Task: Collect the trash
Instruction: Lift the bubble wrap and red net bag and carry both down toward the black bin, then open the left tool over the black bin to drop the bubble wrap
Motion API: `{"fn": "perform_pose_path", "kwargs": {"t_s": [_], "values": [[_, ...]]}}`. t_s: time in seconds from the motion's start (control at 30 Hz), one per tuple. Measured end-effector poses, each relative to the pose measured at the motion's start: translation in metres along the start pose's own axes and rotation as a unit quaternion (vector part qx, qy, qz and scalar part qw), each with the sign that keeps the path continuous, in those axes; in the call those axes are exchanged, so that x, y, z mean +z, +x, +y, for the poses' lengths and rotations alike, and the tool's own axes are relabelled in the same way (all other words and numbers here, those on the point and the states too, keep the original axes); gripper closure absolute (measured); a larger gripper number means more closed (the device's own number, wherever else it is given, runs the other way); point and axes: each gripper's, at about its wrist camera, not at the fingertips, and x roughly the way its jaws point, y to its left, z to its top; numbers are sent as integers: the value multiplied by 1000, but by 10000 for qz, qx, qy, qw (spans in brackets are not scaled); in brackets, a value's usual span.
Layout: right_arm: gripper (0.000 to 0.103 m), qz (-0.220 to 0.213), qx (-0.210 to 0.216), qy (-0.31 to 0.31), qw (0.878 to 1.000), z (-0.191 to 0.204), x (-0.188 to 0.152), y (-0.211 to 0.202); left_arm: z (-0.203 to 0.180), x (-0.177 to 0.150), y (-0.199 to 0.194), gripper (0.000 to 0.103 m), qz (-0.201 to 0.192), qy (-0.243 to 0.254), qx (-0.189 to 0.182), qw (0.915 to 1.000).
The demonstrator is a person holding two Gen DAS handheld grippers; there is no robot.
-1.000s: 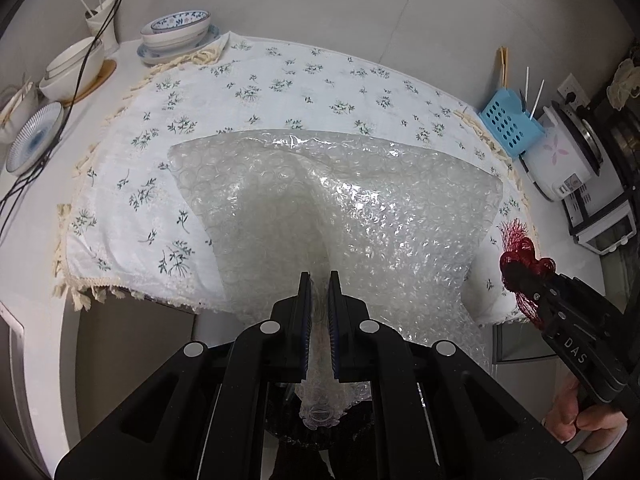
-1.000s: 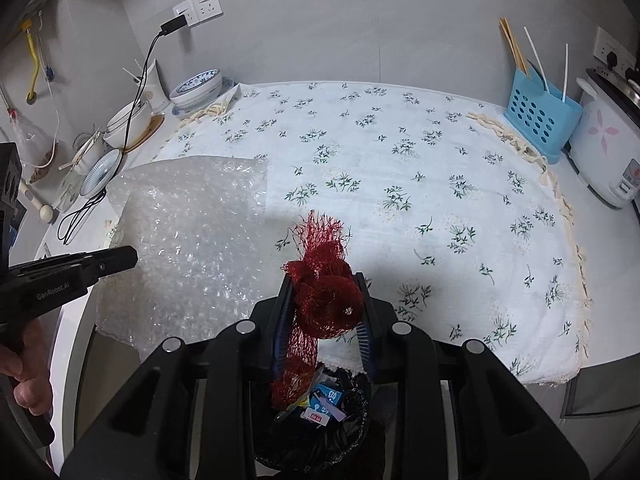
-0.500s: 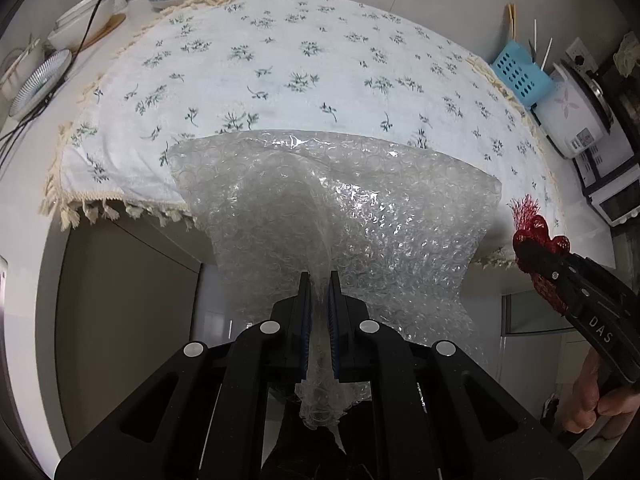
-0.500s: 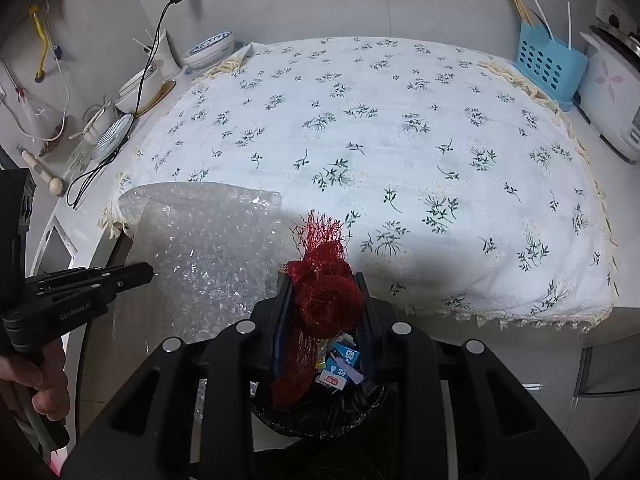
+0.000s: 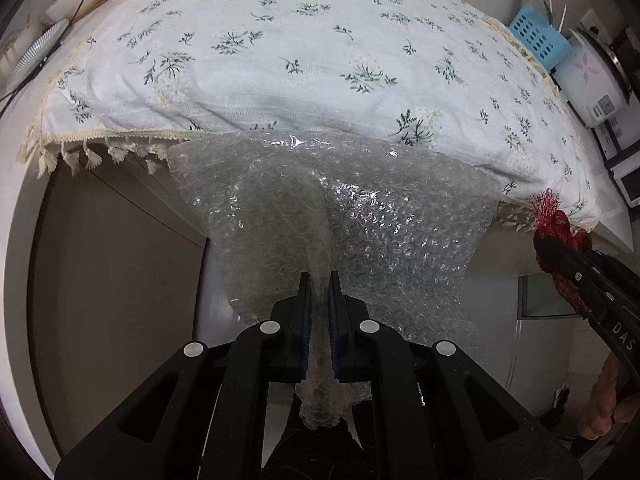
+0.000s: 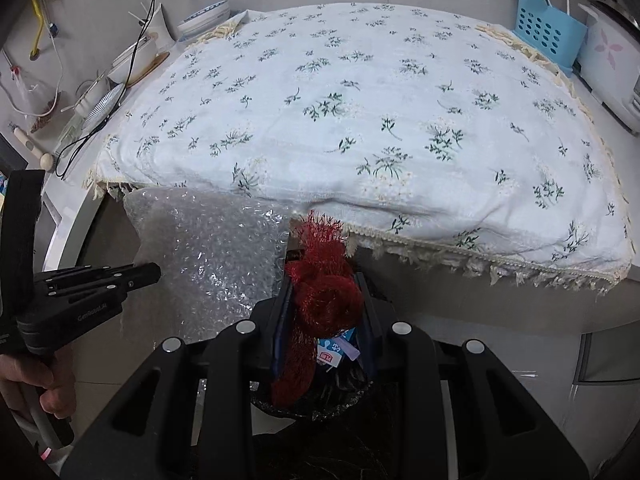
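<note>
My left gripper (image 5: pixel 319 280) is shut on a sheet of clear bubble wrap (image 5: pixel 380 232), which hangs in front of the counter's edge, off the floral tablecloth (image 5: pixel 304 52). The bubble wrap also shows in the right wrist view (image 6: pixel 208 248), with the left gripper (image 6: pixel 154 272) at its left side. My right gripper (image 6: pixel 326 280) is shut on a bunched red mesh net (image 6: pixel 324 296) and holds it above a bin lined with a black bag (image 6: pixel 332 392) that holds small wrappers. The red net also shows at the right of the left wrist view (image 5: pixel 560 240).
The floral tablecloth (image 6: pixel 360 112) covers the counter. A blue utensil basket (image 6: pixel 548 36) and a white rice cooker (image 6: pixel 612 64) stand at the right rear. Bowls, plates (image 6: pixel 104 104) and a black cable (image 6: pixel 140 40) lie at the left rear. Cabinet fronts (image 5: pixel 120 272) lie below the counter.
Both grippers have drawn back and down from the counter. The bubble wrap has slid off the tablecloth and now hangs below its edge. The red net has moved over the bin.
</note>
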Motion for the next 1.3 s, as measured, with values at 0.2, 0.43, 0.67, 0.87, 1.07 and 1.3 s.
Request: {"fn": "perform_pose_path", "kwargs": {"t_s": [0.2, 0.43, 0.67, 0.87, 1.07, 1.3], "values": [[76, 223, 49, 71, 9997, -6, -20, 24, 1, -10, 30, 96, 112, -39, 168, 9998], [76, 449, 58, 131, 9989, -13, -31, 42, -5, -14, 57, 96, 181, -8, 312, 9993], [76, 656, 51, 144, 9977, -19, -41, 53, -15, -24, 87, 96, 351, 136, 435, 9983], [76, 917, 34, 112, 9957, -19, -50, 68, -22, -34, 116, 96, 557, 287, 553, 9965], [76, 1063, 56, 62, 9943, -15, -50, 80, -21, -38, 129, 88, 685, 331, 363, 9964], [76, 1174, 242, -13, 9928, 3, -46, 107, -9, -38, 107, 52, 396, 269, 304, 9984]]}}
